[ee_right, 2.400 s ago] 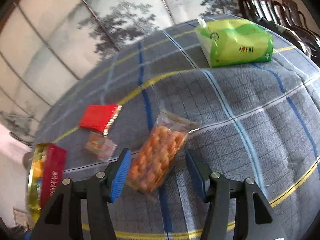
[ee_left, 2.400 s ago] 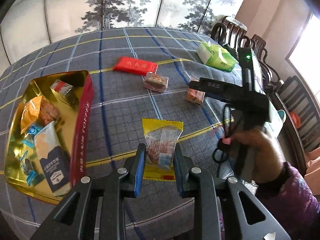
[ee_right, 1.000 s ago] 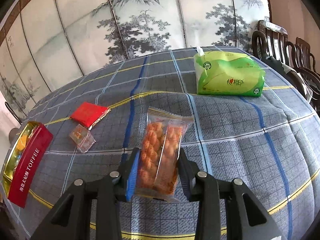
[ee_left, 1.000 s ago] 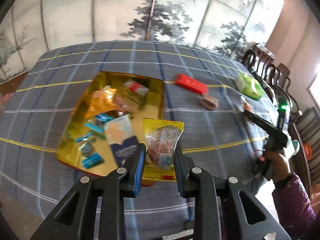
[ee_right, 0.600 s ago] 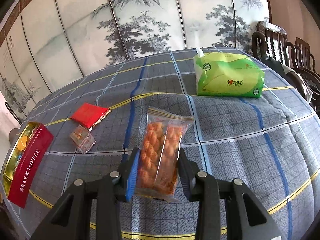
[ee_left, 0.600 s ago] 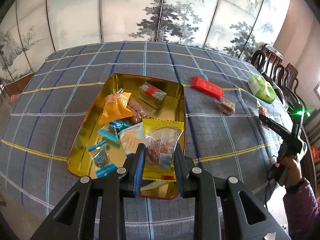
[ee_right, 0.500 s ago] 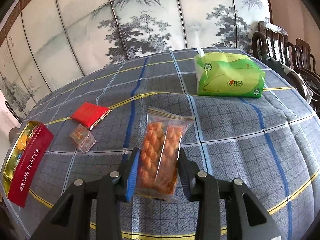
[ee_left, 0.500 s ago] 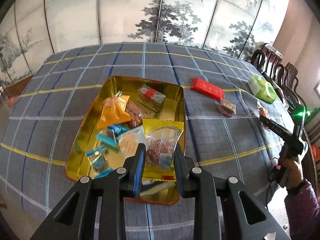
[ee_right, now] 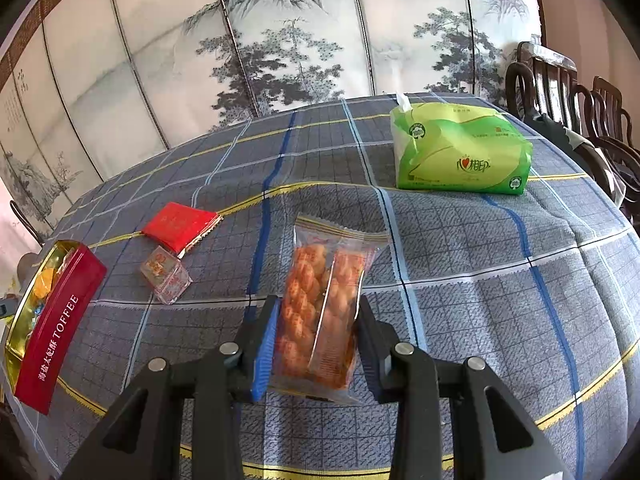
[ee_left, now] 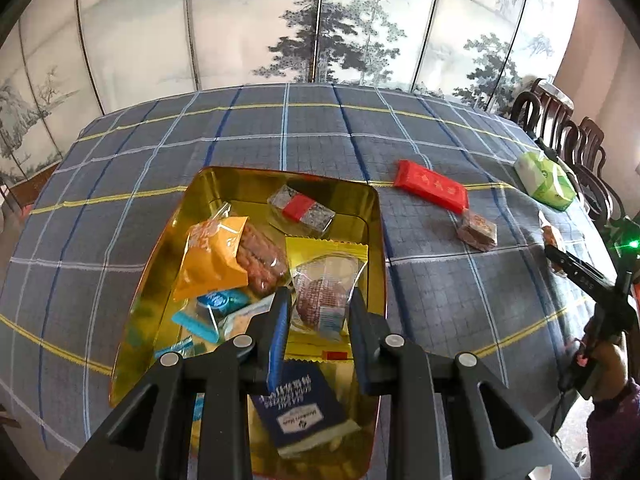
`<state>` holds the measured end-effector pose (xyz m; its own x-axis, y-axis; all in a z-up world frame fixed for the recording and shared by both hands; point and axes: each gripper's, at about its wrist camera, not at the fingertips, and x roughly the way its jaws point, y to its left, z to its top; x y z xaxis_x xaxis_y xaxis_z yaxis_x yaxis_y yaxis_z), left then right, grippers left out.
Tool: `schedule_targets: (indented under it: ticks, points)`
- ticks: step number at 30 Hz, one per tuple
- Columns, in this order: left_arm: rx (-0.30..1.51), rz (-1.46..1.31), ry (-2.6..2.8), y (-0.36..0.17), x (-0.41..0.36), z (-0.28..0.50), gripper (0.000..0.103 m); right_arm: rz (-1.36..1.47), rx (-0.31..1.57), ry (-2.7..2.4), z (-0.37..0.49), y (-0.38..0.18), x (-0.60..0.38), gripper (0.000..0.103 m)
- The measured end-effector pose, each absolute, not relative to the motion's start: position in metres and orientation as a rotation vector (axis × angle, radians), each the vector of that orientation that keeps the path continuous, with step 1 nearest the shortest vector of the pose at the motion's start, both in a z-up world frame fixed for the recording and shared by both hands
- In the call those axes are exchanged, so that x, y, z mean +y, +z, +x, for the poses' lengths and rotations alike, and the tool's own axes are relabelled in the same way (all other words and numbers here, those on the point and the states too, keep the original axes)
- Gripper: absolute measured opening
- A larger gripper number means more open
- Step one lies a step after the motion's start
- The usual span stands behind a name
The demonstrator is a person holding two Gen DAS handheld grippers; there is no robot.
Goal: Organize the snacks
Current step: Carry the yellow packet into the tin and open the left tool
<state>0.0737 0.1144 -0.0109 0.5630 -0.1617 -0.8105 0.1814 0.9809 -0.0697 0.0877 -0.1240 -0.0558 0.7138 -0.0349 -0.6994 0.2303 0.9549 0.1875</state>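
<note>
My left gripper (ee_left: pixel 318 330) is clamped on a yellow-edged snack packet (ee_left: pixel 325 292) with a round brown cake showing through its clear window; I hold it over the gold tin (ee_left: pixel 374 240) at the centre of the left wrist view. Inside the tin lie an orange packet (ee_left: pixel 212 256), a clear packet with a red band (ee_left: pixel 302 210), small blue-wrapped sweets (ee_left: pixel 216 304) and, at the lower centre, a navy pouch (ee_left: pixel 298 410) with white lettering too small to read.

My right gripper (ee_right: pixel 316 338) pinches a clear bag of twisted fried dough (ee_right: pixel 320 308), held above the plaid tablecloth (ee_right: pixel 480 300) in the lower middle of that view. At the left edge the tin's red side (ee_right: pixel 56 336) reads "TOFFEE" after a row of Chinese characters. To its upper right sit a flat red packet (ee_right: pixel 180 224) and a small clear-wrapped cake (ee_right: pixel 166 274), close together. In the upper right lies a green tissue pack (ee_right: pixel 460 156) with a red heart logo and Chinese writing.
</note>
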Motion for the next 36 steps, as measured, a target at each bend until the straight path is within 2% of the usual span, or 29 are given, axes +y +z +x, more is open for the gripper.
schedule_targets:
  ticks: [17,19,23,36]
  points:
    - [0.921,0.067,-0.159,-0.013,0.106,0.081,0.026,0.267,0.772,-0.147,0.090,-0.057,-0.123,0.037]
    - [0.918,0.065,-0.147,-0.013,0.107,0.079,0.030,0.269,0.771,-0.148,0.090,-0.057,-0.122,0.037]
    - [0.883,0.094,-0.102,-0.009,0.107,0.069,0.044,0.275,0.765,-0.146,0.089,-0.056,-0.123,0.037]
    - [0.791,0.210,-0.031,0.006,0.097,0.040,0.058,0.276,0.748,-0.121,0.081,-0.051,-0.113,0.037]
